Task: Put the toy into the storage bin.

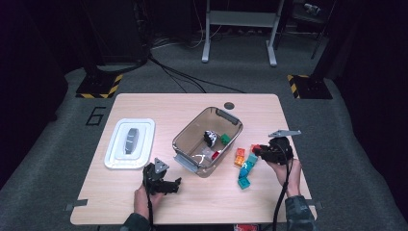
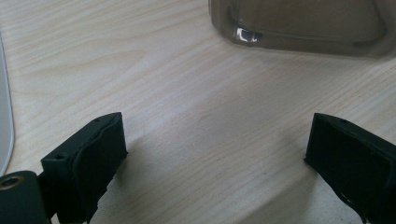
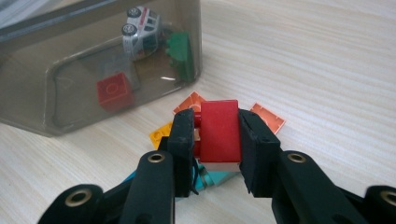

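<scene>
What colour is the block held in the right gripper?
Red: the block shows best in the right gripper view, clamped by the right gripper.

A light wooden desk [image 1: 159, 103] with rounded corners stands on grey carpet [image 1: 57, 144] in a dim room. A number six [image 1: 96, 116] is marked on the floor off the desk's far left corner. Two black-and-yellow striped bases [image 1: 100, 86] sit beyond the far corners. Black cables [image 1: 183, 77] run across the carpet toward a grey metal frame [image 1: 239, 29] at the back. The surroundings fall into darkness.
</scene>
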